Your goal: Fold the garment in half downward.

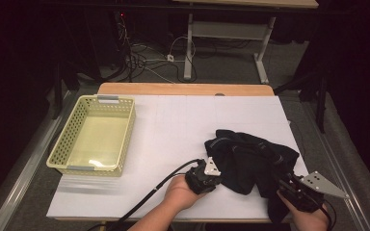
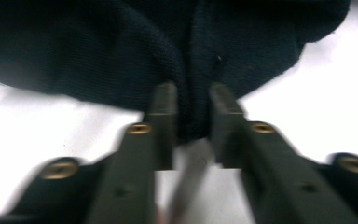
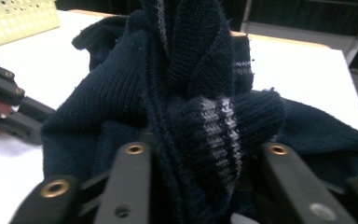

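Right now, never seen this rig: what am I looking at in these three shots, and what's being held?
No robot arm here: a person holds a hand-held two-jaw gripper in each hand and works at a white table. The high view comes from a fixed camera above the person's side, looking forward and down. The other two pictures come from cameras riding on each gripper, looking along its black jaws.

On the table lie a dark knitted garment and, at the far left, a pale yellow perforated basket.

The left gripper has pinched a fold at the garment's edge between its jaws. The right gripper holds a thick bunch of the same garment, including a grey-striped cuff. Both are gripping the one garment.
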{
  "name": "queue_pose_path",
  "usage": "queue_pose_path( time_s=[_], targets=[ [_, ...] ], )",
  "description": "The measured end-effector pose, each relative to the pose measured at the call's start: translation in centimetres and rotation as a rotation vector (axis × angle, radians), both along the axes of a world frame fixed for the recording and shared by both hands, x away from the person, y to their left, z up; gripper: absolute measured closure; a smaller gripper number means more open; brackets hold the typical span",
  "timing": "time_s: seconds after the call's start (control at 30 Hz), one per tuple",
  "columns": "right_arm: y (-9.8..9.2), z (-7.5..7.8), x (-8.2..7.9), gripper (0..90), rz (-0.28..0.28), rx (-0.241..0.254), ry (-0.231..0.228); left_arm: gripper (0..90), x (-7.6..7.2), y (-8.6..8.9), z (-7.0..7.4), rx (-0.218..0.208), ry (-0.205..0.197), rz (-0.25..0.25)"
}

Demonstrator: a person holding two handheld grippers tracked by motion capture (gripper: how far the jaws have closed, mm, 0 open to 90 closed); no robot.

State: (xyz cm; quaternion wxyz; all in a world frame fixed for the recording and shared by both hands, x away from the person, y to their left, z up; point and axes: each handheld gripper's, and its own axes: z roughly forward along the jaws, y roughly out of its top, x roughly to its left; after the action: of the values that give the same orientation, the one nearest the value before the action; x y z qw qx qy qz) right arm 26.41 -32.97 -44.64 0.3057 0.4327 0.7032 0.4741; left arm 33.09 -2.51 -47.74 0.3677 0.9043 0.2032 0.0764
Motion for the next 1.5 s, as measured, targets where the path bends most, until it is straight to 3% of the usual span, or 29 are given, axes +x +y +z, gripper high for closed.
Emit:
queue_pose_path(
  time_s=[0.07, 0.23, 0.37, 0.57, 0.93, 1.07, 1.2, 1.23, 1.37, 1.5],
  targets=[
    [0.4, 0.0, 0.0, 54.0, 0.006, 0.008, 0.002, 80.3, -0.3, 0.5, 0.0, -0.009, -0.001, 0.007],
    [1.5, -0.3, 0.1, 44.9, 0.024, 0.009, 0.012, 81.0, -0.9, 3.5, 0.1, -0.045, -0.027, 0.051],
    [2.4, -1.0, 0.3, 43.2, 0.047, -0.019, 0.039, 81.1, -1.3, 6.8, 0.4, -0.058, -0.06, 0.119],
    [3.6, -1.4, 0.2, 42.2, 0.077, -0.044, 0.054, 81.1, -2.1, 11.8, 0.6, -0.058, -0.071, 0.21],
    [5.8, -1.5, 0.3, 37.9, 0.159, -0.061, 0.061, 81.1, -5.5, 19.2, 0.4, -0.109, -0.081, 0.35],
    [6.6, -1.5, 0.5, 36.0, 0.18, -0.07, 0.057, 80.9, -5.3, 19.8, 0.1, -0.118, -0.065, 0.367],
    [6.7, -1.2, 0.4, 31.3, 0.172, -0.053, 0.054, 78.4, -5.0, 18.9, -0.5, -0.118, -0.045, 0.354],
    [6.6, -1.0, 0.3, 30.4, 0.173, -0.046, 0.05, 74.0, -5.0, 18.7, -0.4, -0.116, -0.048, 0.35],
    [6.6, -0.2, -0.4, 28.2, 0.176, -0.033, 0.025, 43.1, -4.8, 17.7, 0.4, -0.184, -0.034, 0.358],
    [6.4, 0.8, -1.3, 28.3, 0.177, -0.019, -0.006, 29.9, -4.7, 15.4, 1.4, -0.241, 0.0, 0.313]
  ],
)
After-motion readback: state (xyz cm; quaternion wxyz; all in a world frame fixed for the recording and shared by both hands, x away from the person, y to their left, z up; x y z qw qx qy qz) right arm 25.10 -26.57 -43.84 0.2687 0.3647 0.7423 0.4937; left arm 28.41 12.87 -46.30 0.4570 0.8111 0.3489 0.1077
